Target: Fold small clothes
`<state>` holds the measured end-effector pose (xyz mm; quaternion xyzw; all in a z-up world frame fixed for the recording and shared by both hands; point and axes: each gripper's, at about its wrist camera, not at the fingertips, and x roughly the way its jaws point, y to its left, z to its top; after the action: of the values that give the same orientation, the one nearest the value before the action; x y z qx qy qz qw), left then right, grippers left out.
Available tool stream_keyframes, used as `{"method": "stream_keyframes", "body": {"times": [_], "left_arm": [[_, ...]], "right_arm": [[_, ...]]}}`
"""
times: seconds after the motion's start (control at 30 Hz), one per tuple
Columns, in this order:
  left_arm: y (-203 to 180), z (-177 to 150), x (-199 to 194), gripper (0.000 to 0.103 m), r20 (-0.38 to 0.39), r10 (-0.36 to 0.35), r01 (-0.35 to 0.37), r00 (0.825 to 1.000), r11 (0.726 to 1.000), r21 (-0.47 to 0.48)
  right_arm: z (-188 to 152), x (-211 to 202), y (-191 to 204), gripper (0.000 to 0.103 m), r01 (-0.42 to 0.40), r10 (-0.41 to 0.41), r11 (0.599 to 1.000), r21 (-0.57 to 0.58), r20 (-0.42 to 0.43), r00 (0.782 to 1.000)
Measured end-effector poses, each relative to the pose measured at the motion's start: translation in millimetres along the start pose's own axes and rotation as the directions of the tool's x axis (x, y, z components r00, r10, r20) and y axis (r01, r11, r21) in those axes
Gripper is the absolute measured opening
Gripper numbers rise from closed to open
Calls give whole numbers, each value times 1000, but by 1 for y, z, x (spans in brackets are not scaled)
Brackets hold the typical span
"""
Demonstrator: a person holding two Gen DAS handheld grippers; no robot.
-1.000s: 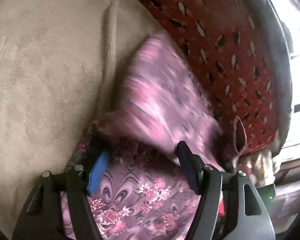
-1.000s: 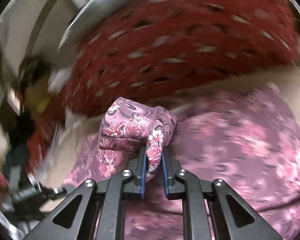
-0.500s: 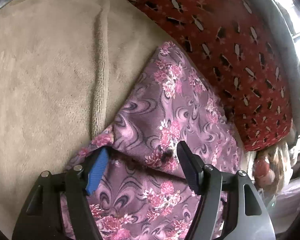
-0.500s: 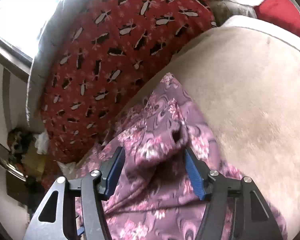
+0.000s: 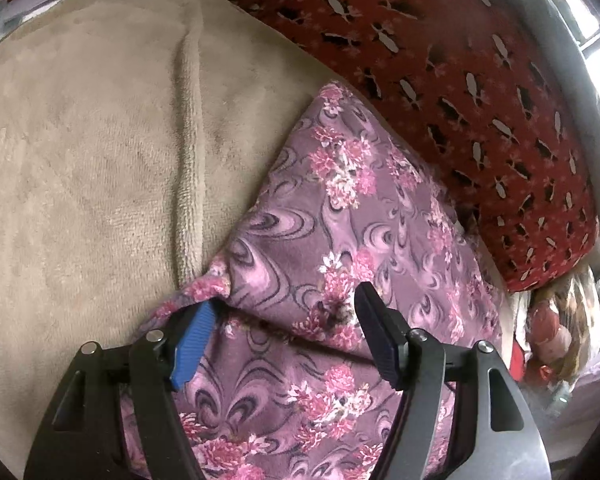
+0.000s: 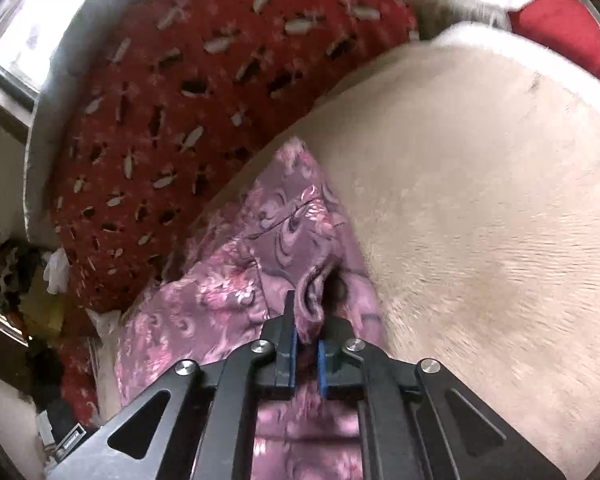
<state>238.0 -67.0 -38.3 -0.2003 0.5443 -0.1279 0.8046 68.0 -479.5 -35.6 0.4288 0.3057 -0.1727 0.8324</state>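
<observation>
While the right tool (image 6: 306,334) is closing on a pinched ridge of the floral garment (image 5: 340,216), the left tool (image 5: 284,340) hovers agape; next, carry that fold across.

Beige plush blanket (image 5: 84,168) covers the work surface, one raised crease running down it. Red cushion (image 5: 460,92) with black-and-white motifs lies along the blanket's far edge. Window (image 6: 28,28) behind the cushion. Cluttered oddments (image 5: 556,328) just beyond the cushion's end, indistinct.
</observation>
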Motion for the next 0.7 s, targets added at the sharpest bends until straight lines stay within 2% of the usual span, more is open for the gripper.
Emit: {"method": "stream_keyframes", "body": {"times": [0.03, 0.1, 0.17, 0.2, 0.23, 0.27, 0.3, 0.4, 0.5, 0.6, 0.7], "left_arm": [[-2, -1, 1, 68, 2, 13, -13, 1000, 1000, 9], [-8, -4, 4, 68, 18, 48, -49, 999, 998, 40], [-19, -10, 7, 68, 42, 108, -112, 993, 989, 101], [-25, -14, 9, 68, 53, 140, -146, 989, 980, 136], [-31, -18, 10, 68, 58, 178, -186, 982, 966, 178], [-36, -24, 9, 68, 59, 206, -214, 977, 954, 211], [-39, -29, 5, 68, 60, 219, -227, 974, 947, 227], [-42, -46, -11, 68, 27, 208, -208, 978, 945, 251], [-45, -67, -29, 68, 24, 221, -219, 975, 933, 287], [-45, -87, -49, 68, 33, 239, -237, 970, 917, 322], [-46, -104, -67, 68, 49, 259, -259, 965, 899, 352]], "right_arm": [[-3, -10, 5, 14, 13, -12, 1000, -26, 25, 1000], [-13, -26, 13, 16, -7, 13, 994, -110, 52, 999], [-22, -21, 13, 22, 23, -25, 986, -166, -8, 1000], [-29, -9, 9, 16, 50, -70, 979, -195, -97, 993], [-36, -4, 5, 15, 52, -87, 974, -222, -151, 985], [-38, -12, 6, 16, 44, -78, 970, -240, -133, 988], [-40, -17, 9, 21, 42, -86, 967, -251, -168, 982], [-54, -27, 12, 24, 21, -123, 943, -333, -288, 950], [-76, -46, 17, 25, 22, -208, 876, -483, -334, 919], [-102, -69, 11, 30, 2, -236, 837, -547, -358, 903], [-120, -90, 4, 34, -4, -253, 817, -577, -365, 896]]}}
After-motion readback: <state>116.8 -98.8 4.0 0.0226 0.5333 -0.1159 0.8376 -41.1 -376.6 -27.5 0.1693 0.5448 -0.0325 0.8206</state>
